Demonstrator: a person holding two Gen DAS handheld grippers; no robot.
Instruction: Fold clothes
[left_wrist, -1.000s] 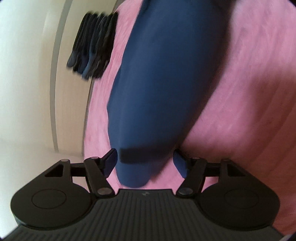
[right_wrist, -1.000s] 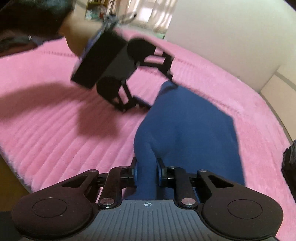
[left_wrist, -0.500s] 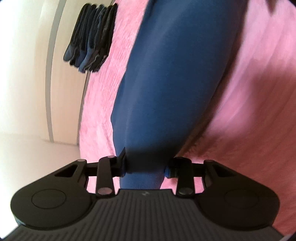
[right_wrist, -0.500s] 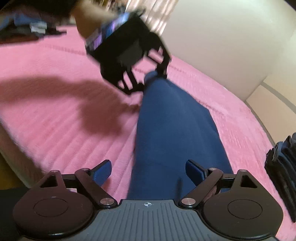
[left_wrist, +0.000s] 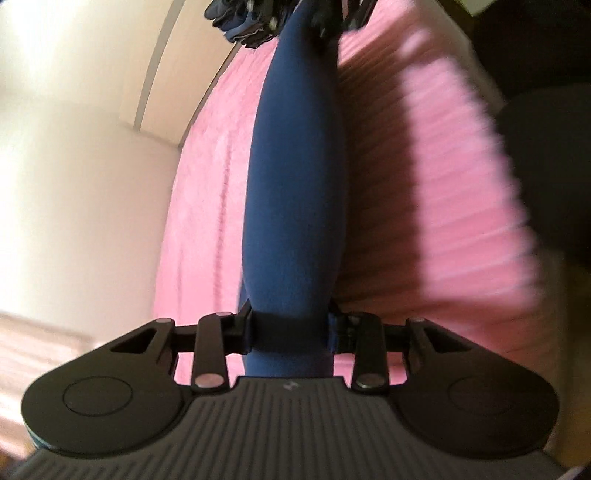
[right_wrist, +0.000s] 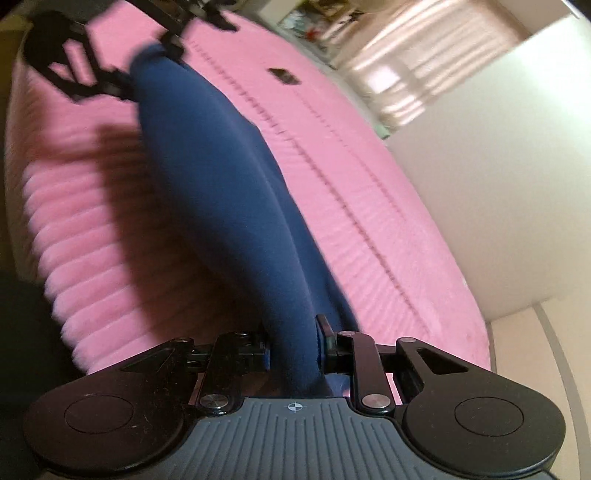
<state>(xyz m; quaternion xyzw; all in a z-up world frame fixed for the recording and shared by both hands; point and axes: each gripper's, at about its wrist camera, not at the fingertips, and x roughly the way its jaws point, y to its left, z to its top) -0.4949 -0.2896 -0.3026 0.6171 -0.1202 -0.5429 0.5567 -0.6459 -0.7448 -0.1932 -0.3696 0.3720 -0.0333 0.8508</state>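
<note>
While both my grippers clamp the cloth | left gripper (left_wrist: 291, 332) and right gripper (right_wrist: 291, 356) pinch opposite ends | blue garment (left_wrist: 295, 206) stretched lengthwise between them, bottom centre to frame top, above bed (right_wrist: 351, 155)

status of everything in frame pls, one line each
left claw: shut on garment's end
right claw: shut on garment's other end
garment: navy, stretched between both claws, lifted off blanket
blanket: pink, spread flat
dark clothes pile: at blanket's edge, untouched

Dark pile (left_wrist: 243, 22) cropped, blurred.
</note>
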